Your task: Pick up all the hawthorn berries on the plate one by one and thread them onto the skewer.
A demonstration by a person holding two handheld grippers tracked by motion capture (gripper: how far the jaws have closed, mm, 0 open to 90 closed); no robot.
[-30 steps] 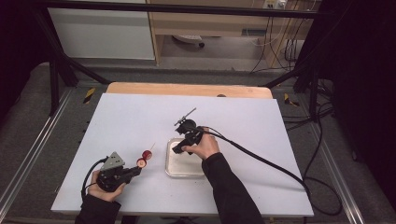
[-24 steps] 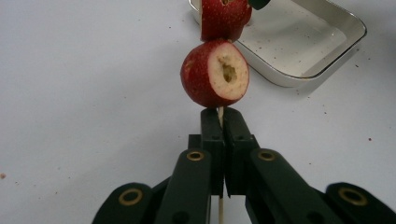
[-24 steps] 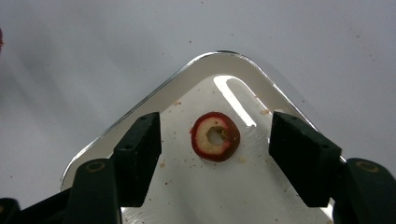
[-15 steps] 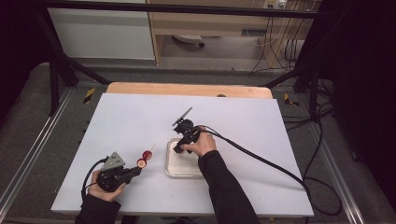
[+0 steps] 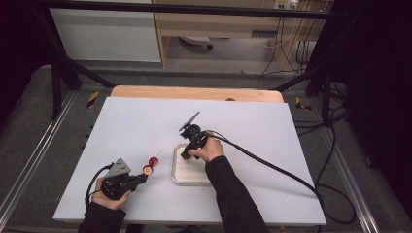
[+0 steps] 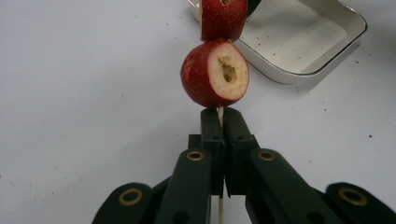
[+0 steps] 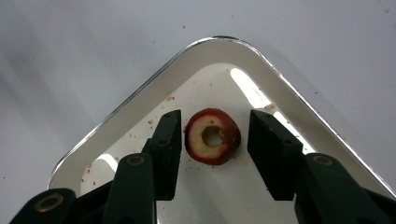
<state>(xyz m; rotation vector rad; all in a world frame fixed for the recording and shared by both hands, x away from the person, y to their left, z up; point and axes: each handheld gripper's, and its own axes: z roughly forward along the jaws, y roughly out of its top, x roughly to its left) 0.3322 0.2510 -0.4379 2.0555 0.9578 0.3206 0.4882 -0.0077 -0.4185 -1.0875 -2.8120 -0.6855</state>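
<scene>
Tray (image 7: 140,105): right tool (image 7: 214,140) half-open astride fruit slice (image 7: 212,136)

The right tool (image 7: 214,149) has dropped into the tray (image 7: 140,100), jaws closing around a fruit slice (image 7: 212,136).

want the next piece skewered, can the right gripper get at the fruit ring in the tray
Probably yes: the right gripper already straddles the fruit ring in the tray, jaws closing in, pads not touching, nothing between.

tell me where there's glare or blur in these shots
Right gripper view: bright glare patches on the tray, fruit slice sharp, table corners blurred. Left gripper view: jaws soft up close, fruit crisp. High view: evenly lit table, dark surroundings.
</scene>
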